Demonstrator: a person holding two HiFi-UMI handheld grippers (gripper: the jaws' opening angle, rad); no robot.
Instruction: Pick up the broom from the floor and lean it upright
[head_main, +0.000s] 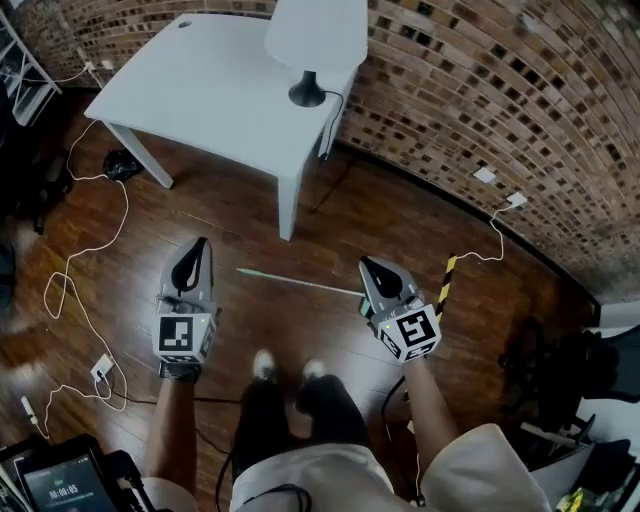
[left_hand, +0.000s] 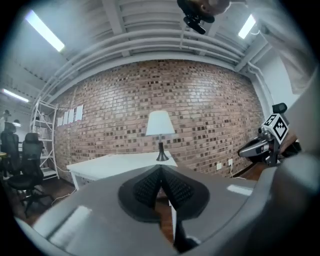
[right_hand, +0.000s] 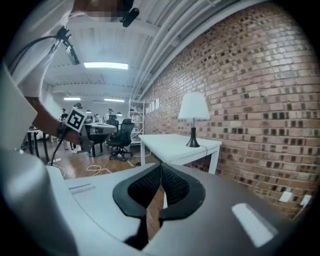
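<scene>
The broom's thin pale handle (head_main: 300, 283) lies across the dark wooden floor, between my two grippers in the head view. Its right end runs under the right gripper (head_main: 366, 263), and a yellow-and-black striped piece (head_main: 446, 283) lies just right of that gripper. The left gripper (head_main: 203, 243) hovers left of the handle's free end. Both grippers are above the floor, shut, with nothing between the pads. In the left gripper view the shut jaws (left_hand: 161, 169) point at the white table (left_hand: 120, 162). The right gripper view shows shut jaws (right_hand: 161, 167) as well. The broom is in neither gripper view.
A white table (head_main: 200, 90) with a lamp (head_main: 310, 60) stands ahead against the curved brick wall (head_main: 500, 90). White cables (head_main: 70, 270) loop over the floor at left. The person's feet (head_main: 263, 365) are below the handle. Office chairs (right_hand: 120, 137) stand further back.
</scene>
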